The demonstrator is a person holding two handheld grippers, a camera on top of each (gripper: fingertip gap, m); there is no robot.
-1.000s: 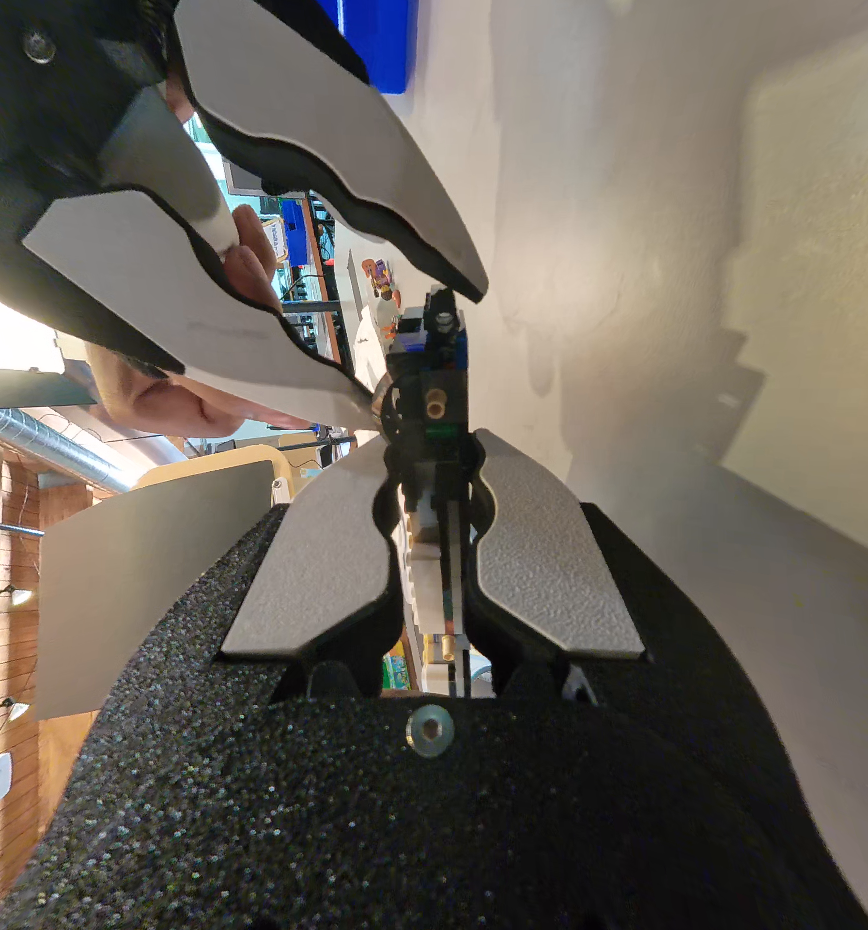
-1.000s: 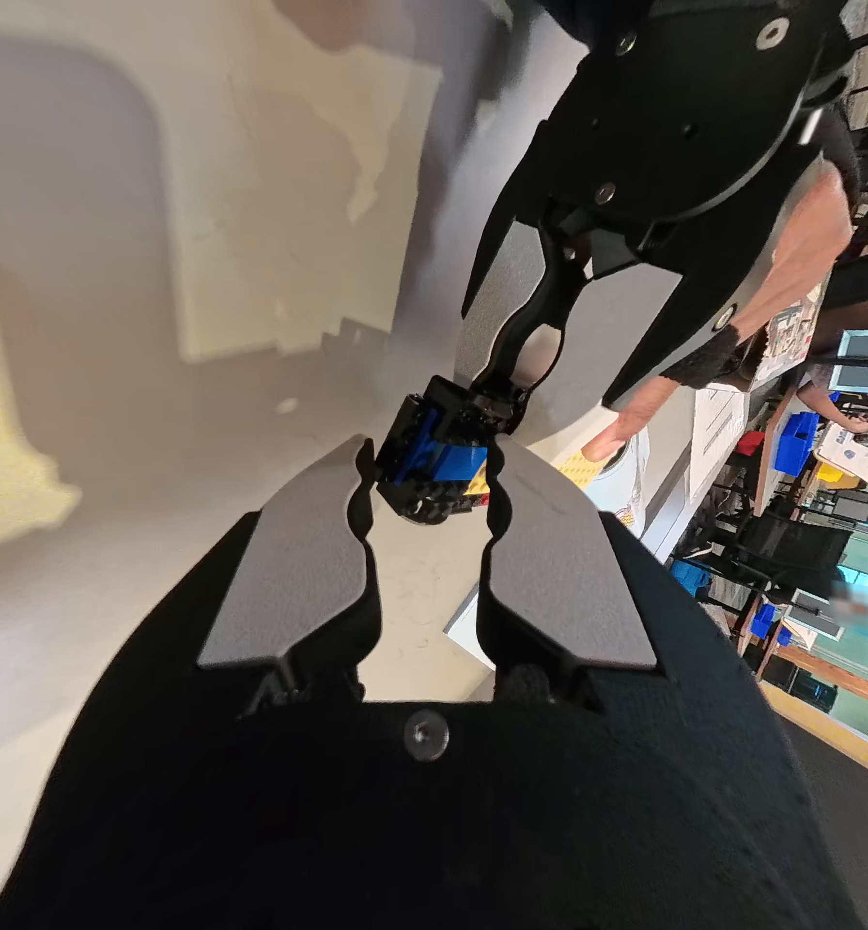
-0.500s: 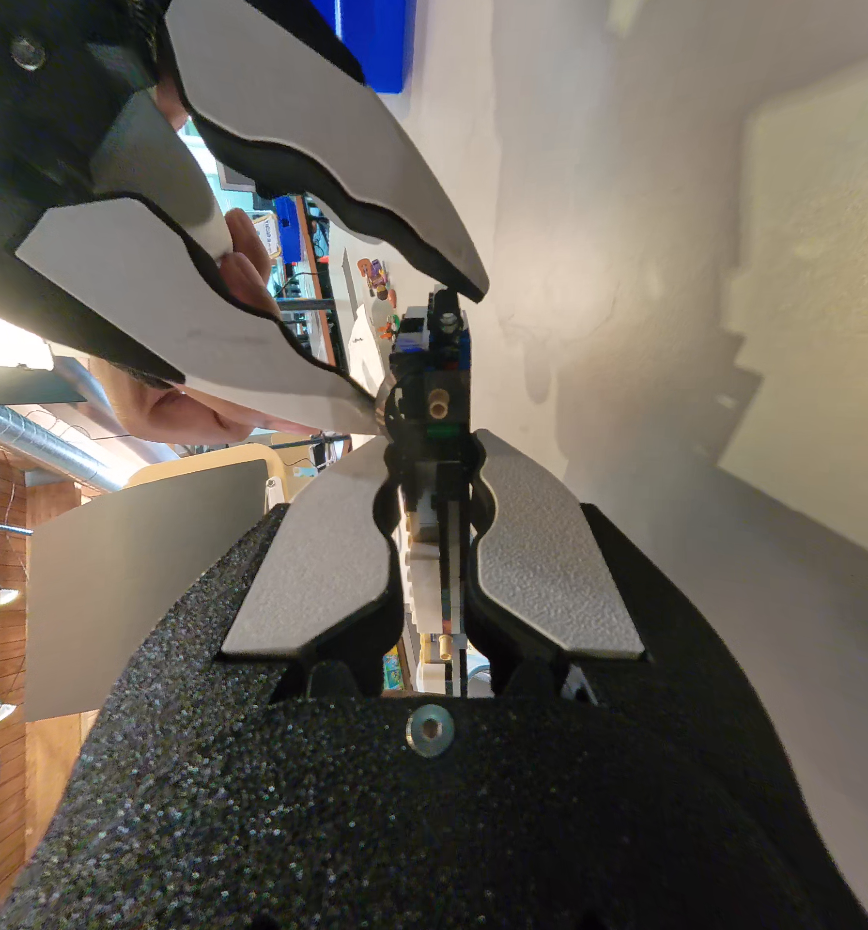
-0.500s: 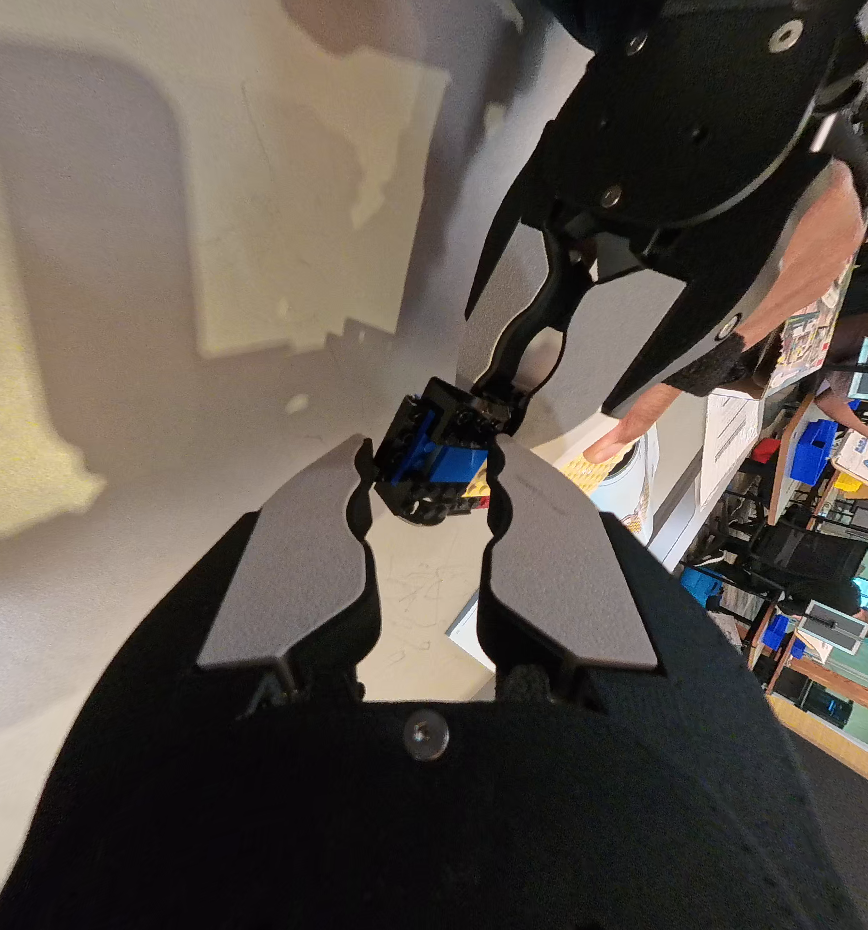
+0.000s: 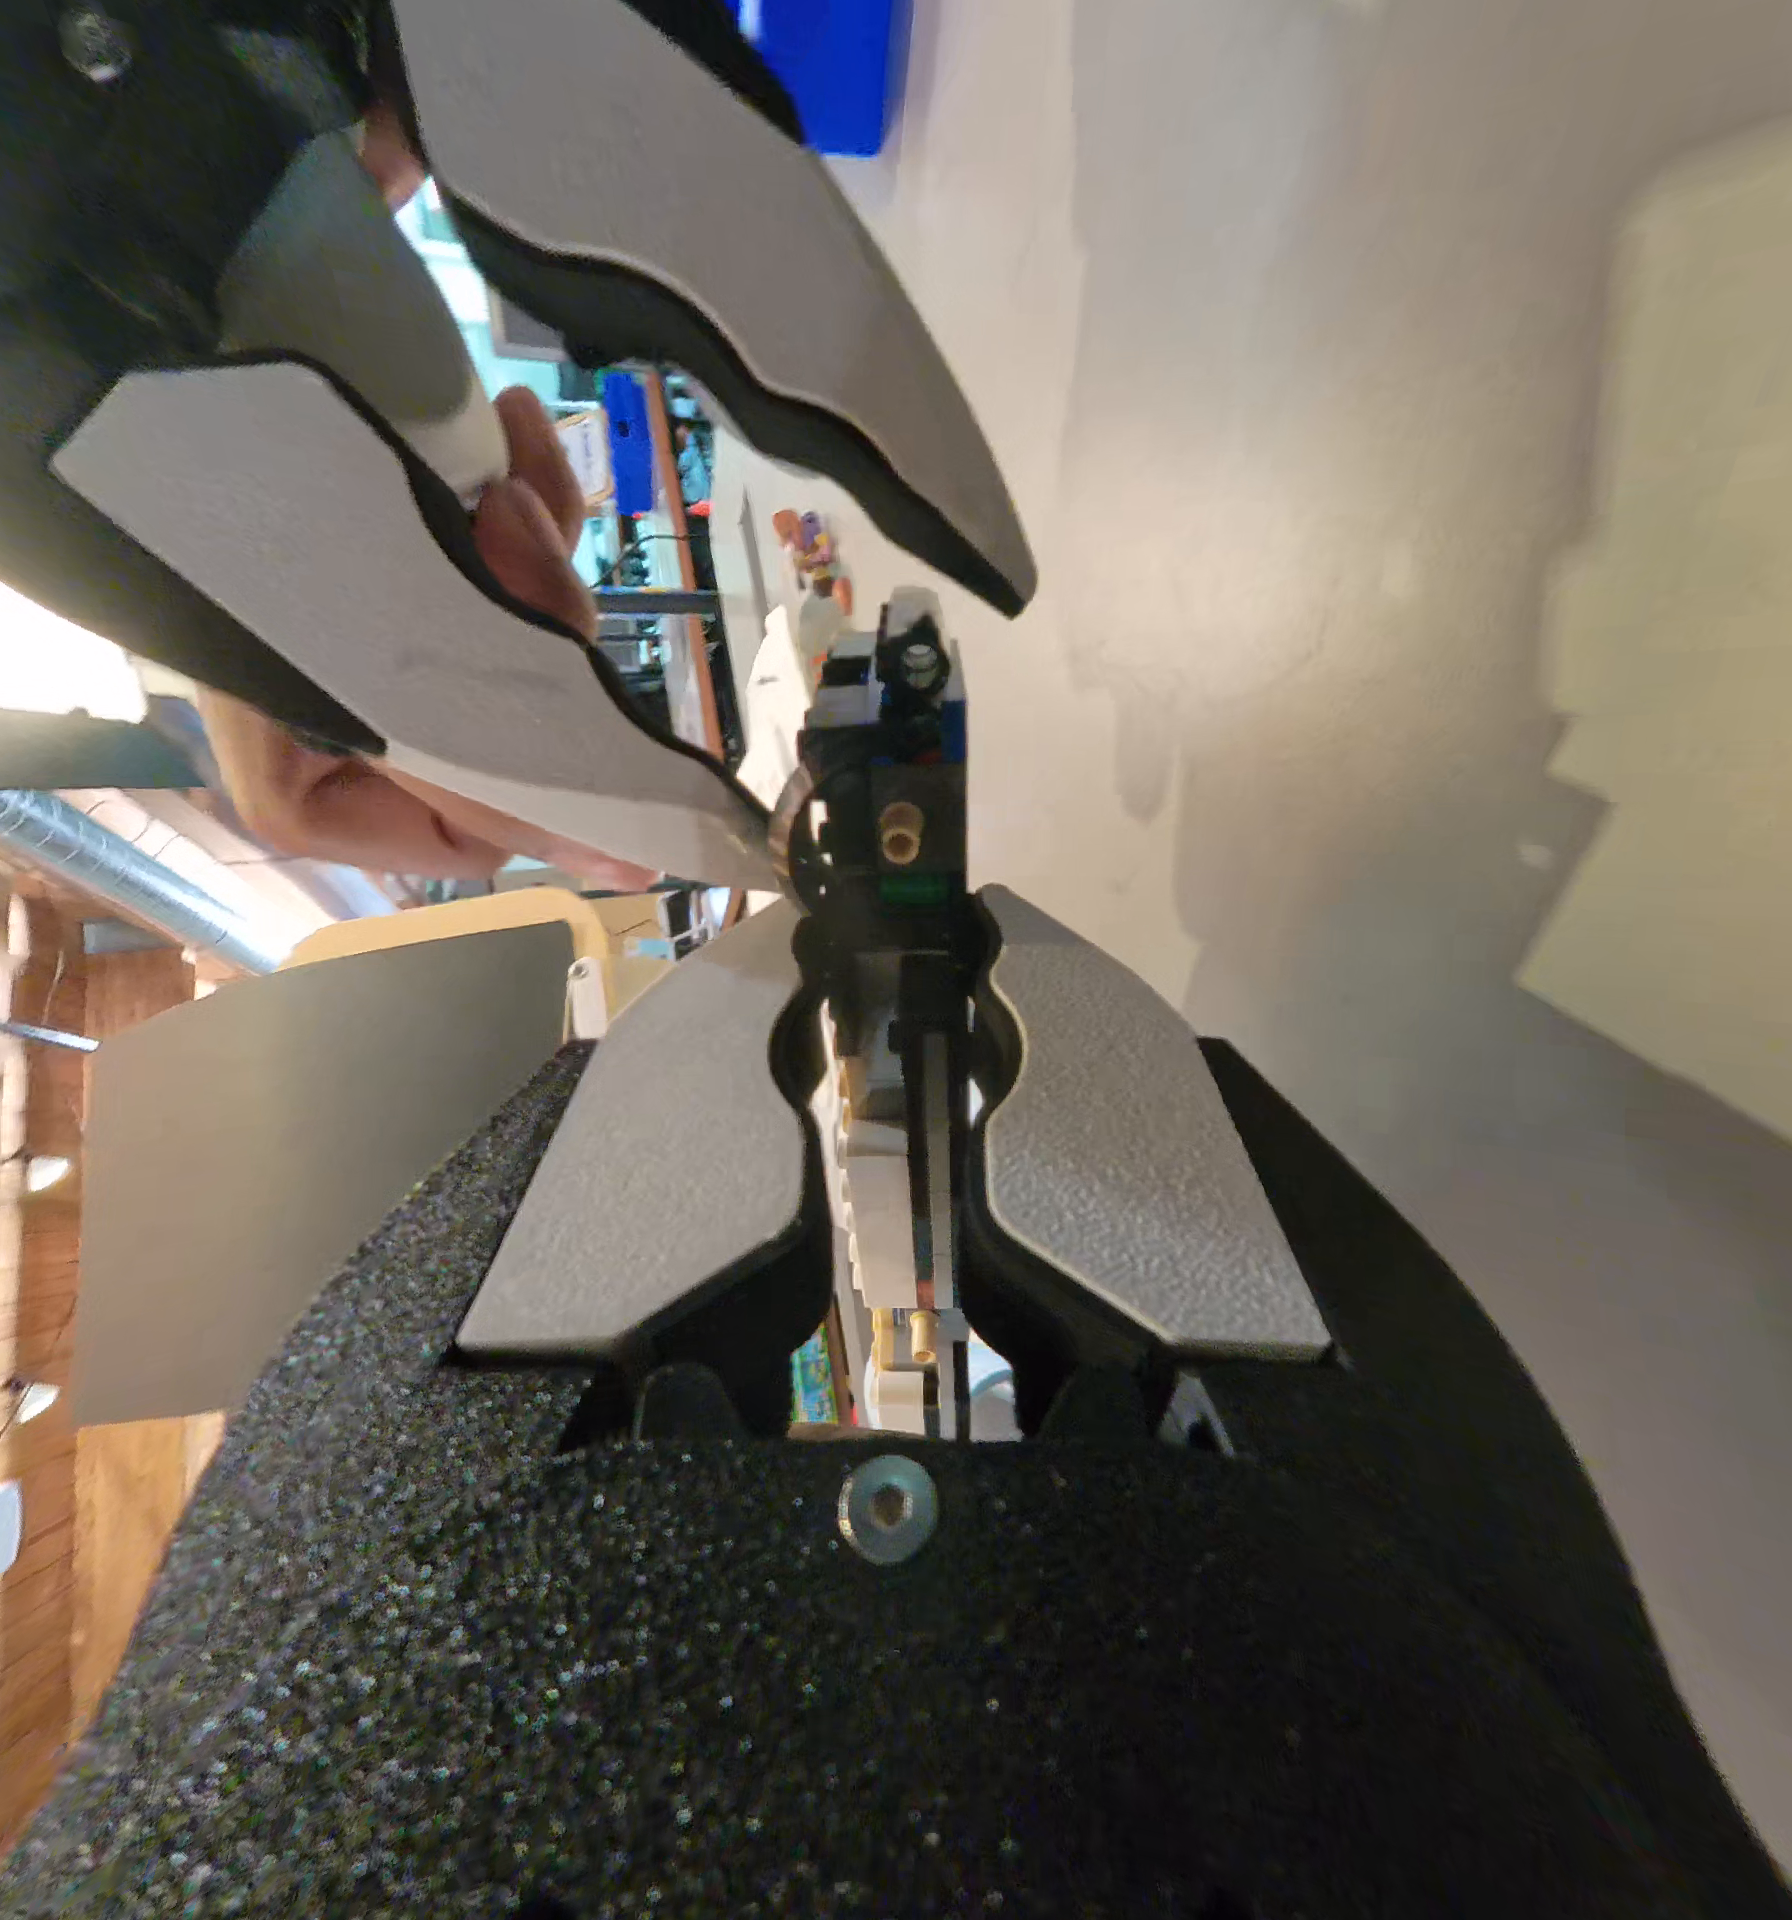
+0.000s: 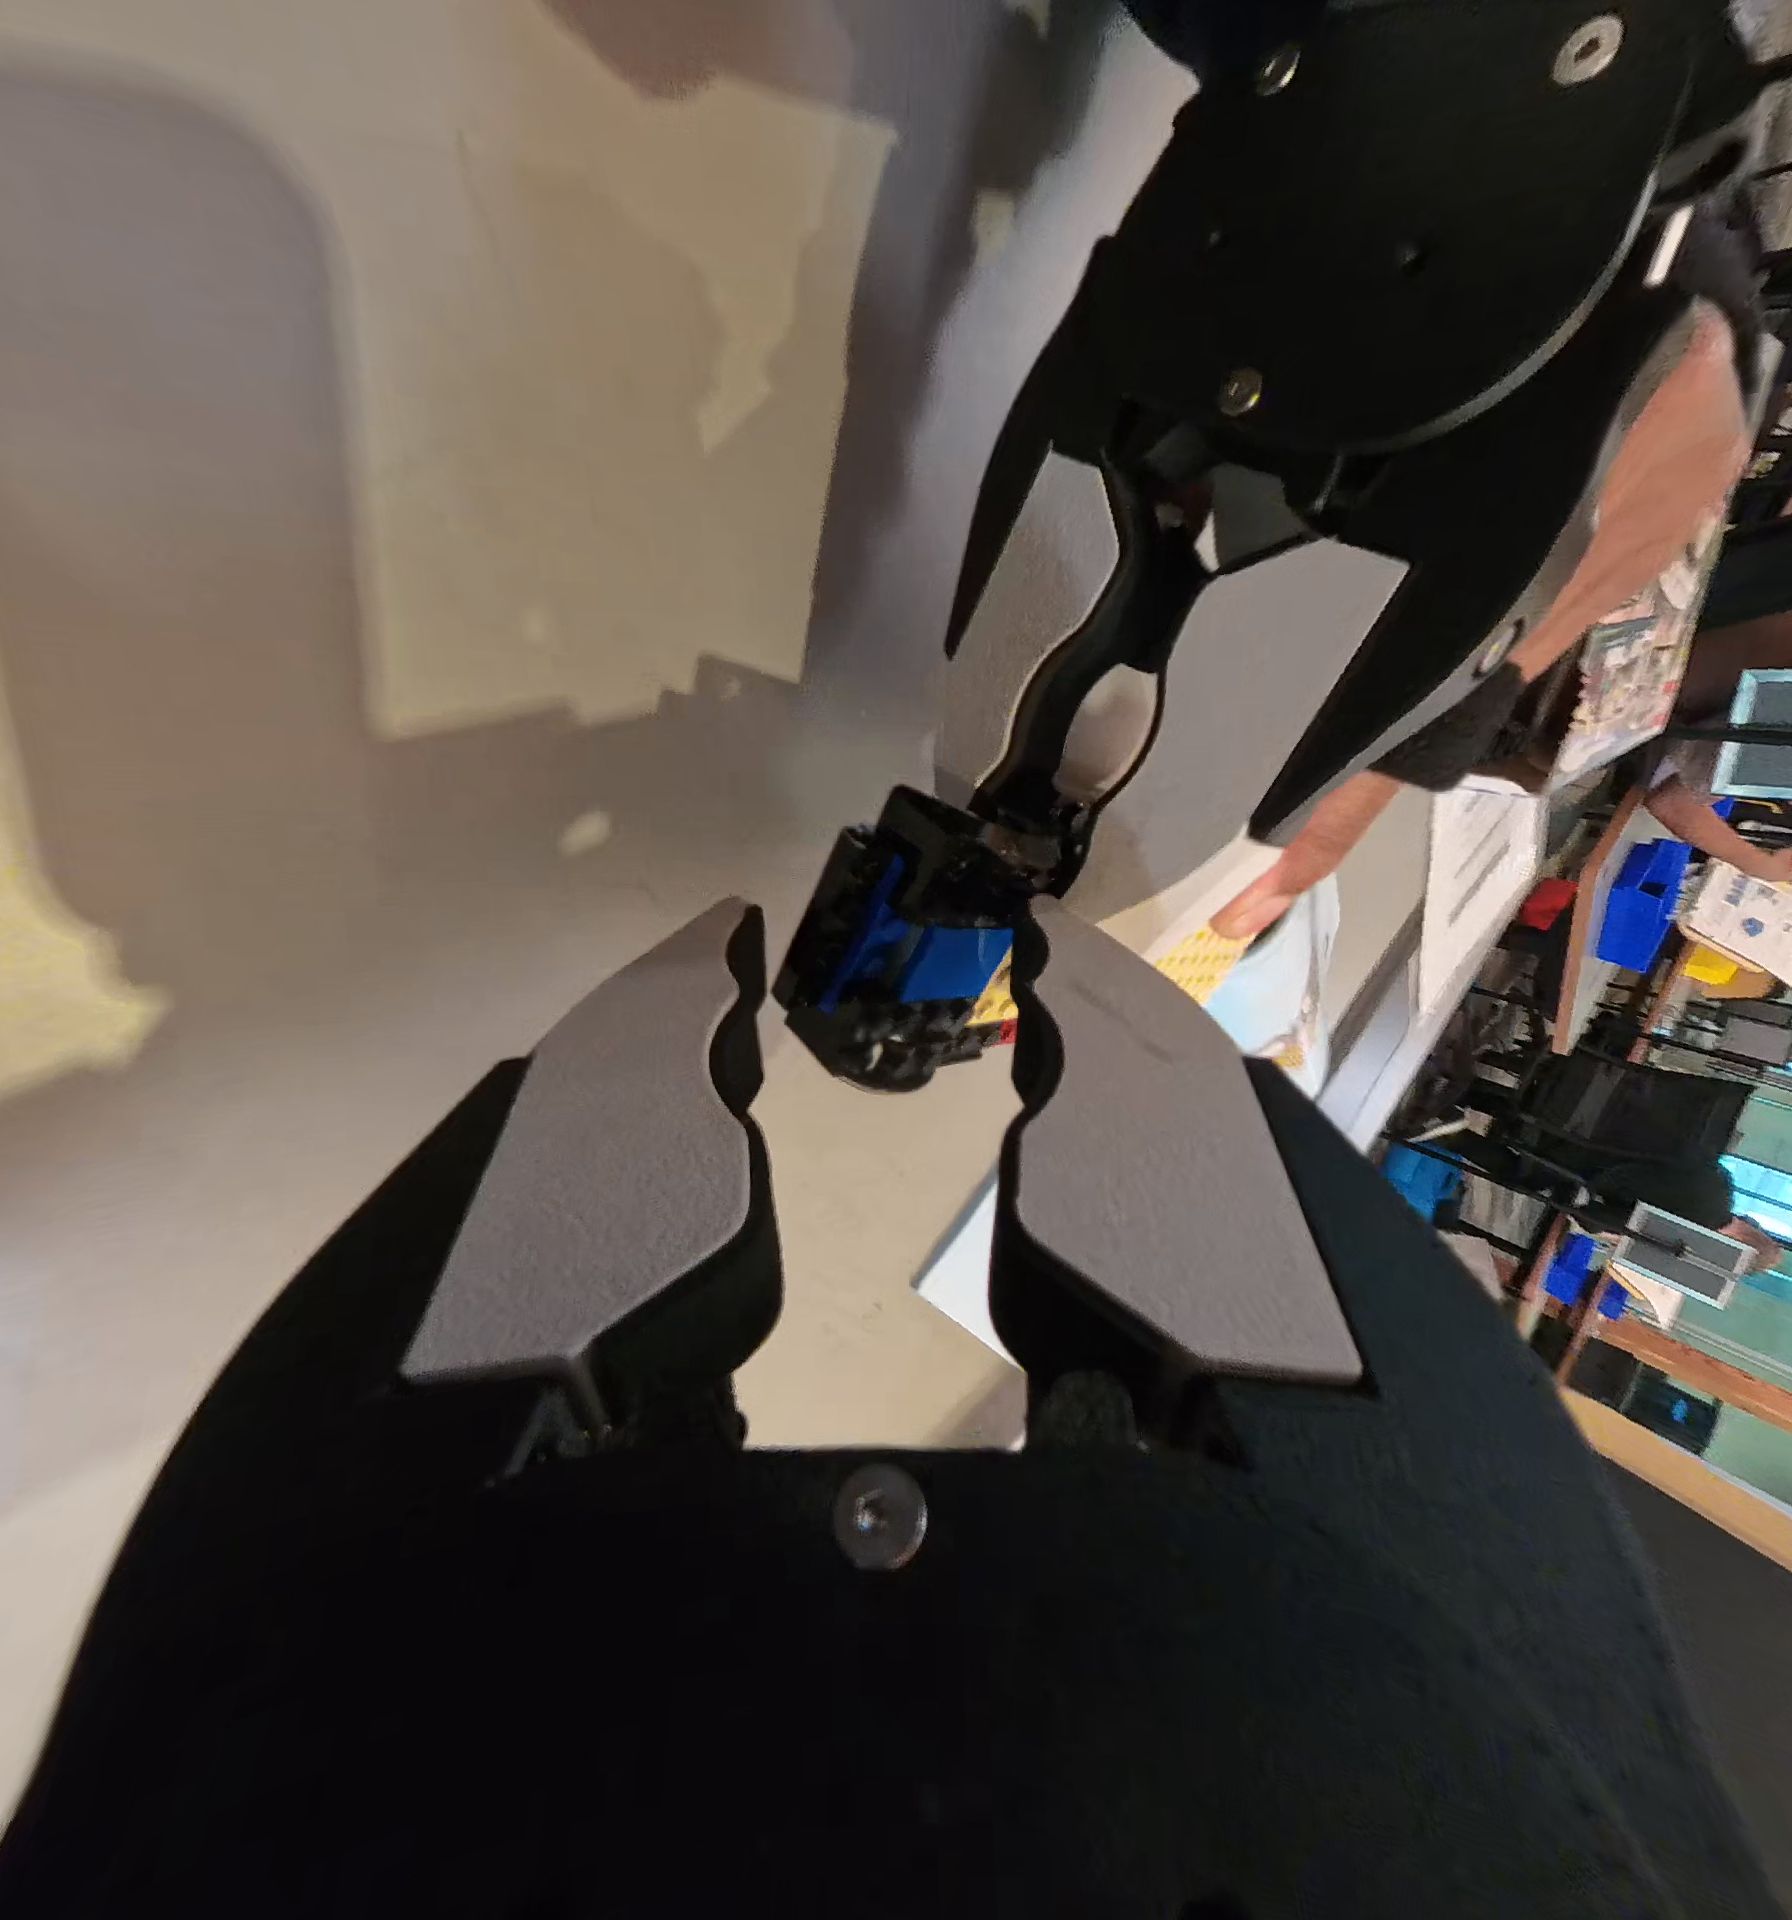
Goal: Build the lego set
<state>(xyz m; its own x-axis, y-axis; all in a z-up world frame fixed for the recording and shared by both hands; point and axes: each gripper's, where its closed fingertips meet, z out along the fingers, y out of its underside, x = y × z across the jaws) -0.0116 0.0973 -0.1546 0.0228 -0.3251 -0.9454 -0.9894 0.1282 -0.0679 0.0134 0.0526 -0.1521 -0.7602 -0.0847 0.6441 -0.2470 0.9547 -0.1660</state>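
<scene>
The left gripper (image 5: 892, 925) pinches a toy brick model (image 5: 897, 831) between its two fingers (image 5: 1110, 1143); the model is black with blue, white, grey and tan parts, and it fills the narrow space between the pads on both sides, with its front end sticking out past the fingertips. A small tan peg and a green piece show on the black front face. In the right wrist view the same model (image 6: 902, 966) appears as a black and blue block, held at its far end by the left gripper (image 6: 1037, 842), which comes in from the upper right with a person's hand (image 6: 1276, 894) behind it. The right gripper (image 6: 887, 956) has its fingers spread on both sides of the near end of the model. The right-side finger (image 6: 1131, 1122) lies against the blue part or very close to it, and between the left-side finger (image 6: 622, 1122) and the black side there is a clear gap, so this gripper does not clamp the model. In the left wrist view the right gripper (image 5: 876, 717) enters from the upper left, open; its lower fingertip reaches the rounded black part of the model, and its upper fingertip stands just beside the top. The model is in the air in front of a pale table surface (image 6: 456, 935), apart from it. Papers (image 6: 1276, 997) lie near the table edge, and blue bins (image 6: 1640, 914) stand far in the room behind.
</scene>
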